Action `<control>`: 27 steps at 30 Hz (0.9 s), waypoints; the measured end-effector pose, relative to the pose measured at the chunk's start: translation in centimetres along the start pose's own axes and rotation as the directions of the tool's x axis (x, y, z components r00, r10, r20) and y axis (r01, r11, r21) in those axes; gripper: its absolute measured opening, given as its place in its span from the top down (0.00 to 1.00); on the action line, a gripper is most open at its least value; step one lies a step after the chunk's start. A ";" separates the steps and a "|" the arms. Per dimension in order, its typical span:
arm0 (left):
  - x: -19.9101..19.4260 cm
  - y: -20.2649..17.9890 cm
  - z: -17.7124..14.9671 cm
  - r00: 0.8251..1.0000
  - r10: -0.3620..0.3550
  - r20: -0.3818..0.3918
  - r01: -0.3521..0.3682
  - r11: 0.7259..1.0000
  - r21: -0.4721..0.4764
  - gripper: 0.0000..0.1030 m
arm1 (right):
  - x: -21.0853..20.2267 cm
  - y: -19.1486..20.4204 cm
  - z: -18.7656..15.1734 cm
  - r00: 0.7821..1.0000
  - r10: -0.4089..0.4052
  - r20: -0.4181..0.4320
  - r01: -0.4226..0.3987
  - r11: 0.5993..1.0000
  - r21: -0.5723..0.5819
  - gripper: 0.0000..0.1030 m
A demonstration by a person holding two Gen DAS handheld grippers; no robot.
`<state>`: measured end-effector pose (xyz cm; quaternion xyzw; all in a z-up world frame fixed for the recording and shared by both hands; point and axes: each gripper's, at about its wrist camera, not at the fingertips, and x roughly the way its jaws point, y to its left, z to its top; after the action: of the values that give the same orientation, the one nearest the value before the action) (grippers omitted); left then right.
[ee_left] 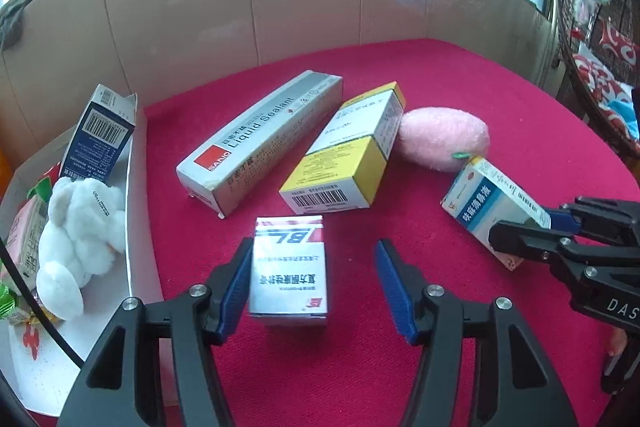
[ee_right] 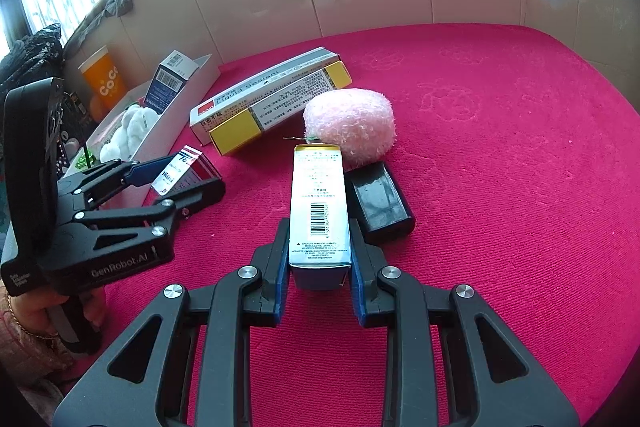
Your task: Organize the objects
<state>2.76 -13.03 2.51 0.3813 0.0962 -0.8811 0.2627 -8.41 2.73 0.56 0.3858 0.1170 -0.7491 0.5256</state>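
Note:
My left gripper [ee_left: 313, 245] stands open around a small red-and-white box [ee_left: 288, 267] that stands on the red cloth [ee_left: 400, 367]. Its left pad is at the box's side; the right pad is clear of it. My right gripper [ee_right: 319, 227] is shut on a blue-and-white medicine box [ee_right: 318, 203], tilted with its far end low by the cloth. The left wrist view shows that gripper [ee_left: 524, 227] and its box [ee_left: 488, 199] at the right. The right wrist view shows the left gripper [ee_right: 196, 171] around the small box [ee_right: 176, 173].
A grey Liquid Sealant box [ee_left: 260, 143], a yellow-and-white box [ee_left: 344, 155] and a pink plush [ee_left: 444, 139] lie mid-cloth. A white tray [ee_left: 130, 227] at left holds a white plush toy [ee_left: 76, 239] and a blue box [ee_left: 100, 135]. A black block [ee_right: 380, 203] lies beside my held box. Cardboard walls stand behind.

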 end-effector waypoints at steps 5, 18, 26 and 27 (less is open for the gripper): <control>-0.5 0.0 0.0 1.000 -0.005 0.023 0.006 1.000 -0.014 0.69 | -0.6 0.4 0.0 0.999 -0.010 0.034 0.011 1.000 -0.017 0.76; -4.6 0.0 -0.7 0.969 0.068 0.238 -0.061 0.998 -0.034 0.69 | -1.7 0.6 0.0 0.994 -0.038 0.105 0.039 0.999 -0.014 0.76; -5.9 0.1 -1.2 0.951 0.076 0.299 -0.070 0.997 -0.032 0.69 | -1.7 1.2 0.2 0.991 -0.081 0.111 0.085 0.996 -0.027 0.76; -6.0 0.2 -1.3 0.950 0.076 0.304 -0.069 0.997 -0.034 0.69 | -1.7 1.2 0.1 0.990 -0.089 0.109 0.092 0.995 -0.031 0.76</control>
<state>7.08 -10.35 6.01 0.2410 0.0502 -0.9180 0.3110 -7.13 3.31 2.13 0.3297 0.1191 -0.7897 0.5035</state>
